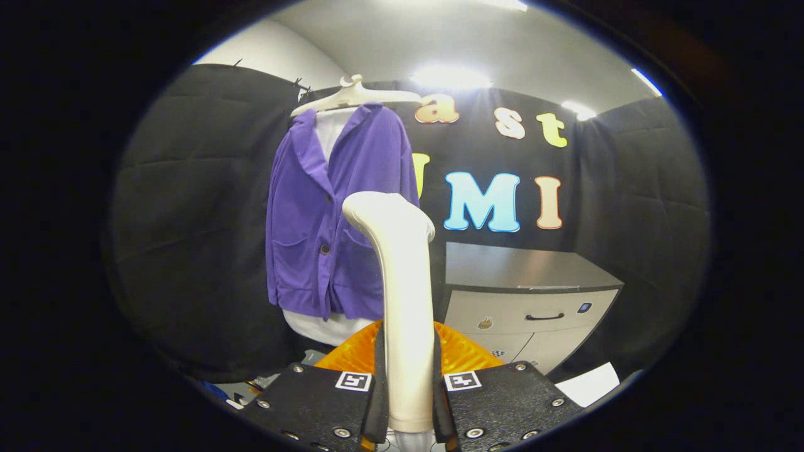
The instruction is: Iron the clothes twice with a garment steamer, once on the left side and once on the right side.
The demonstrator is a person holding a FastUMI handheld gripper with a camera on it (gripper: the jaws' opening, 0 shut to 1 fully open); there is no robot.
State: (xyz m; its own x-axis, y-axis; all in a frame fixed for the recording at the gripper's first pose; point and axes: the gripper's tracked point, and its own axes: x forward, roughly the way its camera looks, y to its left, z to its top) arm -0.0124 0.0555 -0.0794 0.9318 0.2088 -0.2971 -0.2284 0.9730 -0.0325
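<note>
Carrying the steamer (402, 301) toward the clothes looks like the step in hand: the claw (408, 402) is pinching the steamer's handle, one finger pressing on each side of it, so the tool is standing upright between them with its bent head rising just ahead and above.

Going left to right, the booth's dark cloth wall (188, 251) is hanging at the left. Next, the purple jacket (314, 238) is hanging over a white shirt (330, 135) on a pale hanger (358, 94), well beyond the fingers and a little left of the steamer's head, which is overlapping the jacket's right edge from this angle. The head does not appear to be touching the cloth; how near it is cannot be told. Behind the handle an orange ribbed thing (458, 351) is peeking out on both sides, low down. Further right a grey cabinet (527, 295) with a drawer handle is standing against the wall, and a white sheet (587, 383) is lying near its front corner.

Judging from this, neither pass seems to be started. The next move is calling for bringing the head up to the jacket's left side near the shoulder, facing the cloth, then drawing it down, keeping the grip firm so the handle is not twisting.
</note>
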